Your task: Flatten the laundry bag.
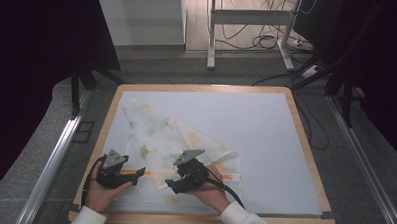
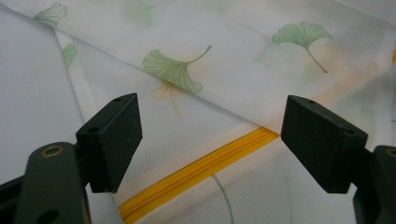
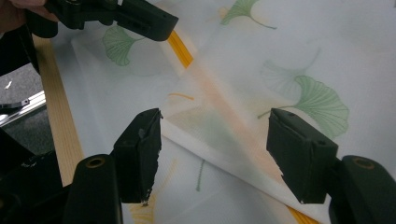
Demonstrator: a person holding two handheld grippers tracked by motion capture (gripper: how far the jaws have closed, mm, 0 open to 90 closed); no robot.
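Thing in hand: a thin white mesh bag (image 1: pixel 175 141) printed with green ginkgo leaves, with a yellow zipper (image 2: pixel 201 170) along one edge.
Where it lies: on the near left part of the pale worktop (image 1: pixel 265 139), folded over itself so one corner points toward the far left and a folded flap overlaps the zipper side.
Left gripper (image 1: pixel 134 176): held low at the near left edge of the bag, pointing toward the right; its jaws stand wide, one on each side of the zipper strip, with no pad pressing the cloth.
Right gripper (image 1: pixel 176 184): held over the near middle of the bag, just beside the left gripper; its jaws stand wide over the folded edge of the cloth, gripping nothing.
Hands: the left hand (image 1: pixel 101 193) and the right hand (image 1: pixel 211 192) come in from the near edge, white sleeves showing.
Worktop rim: light wood frames the pale surface.
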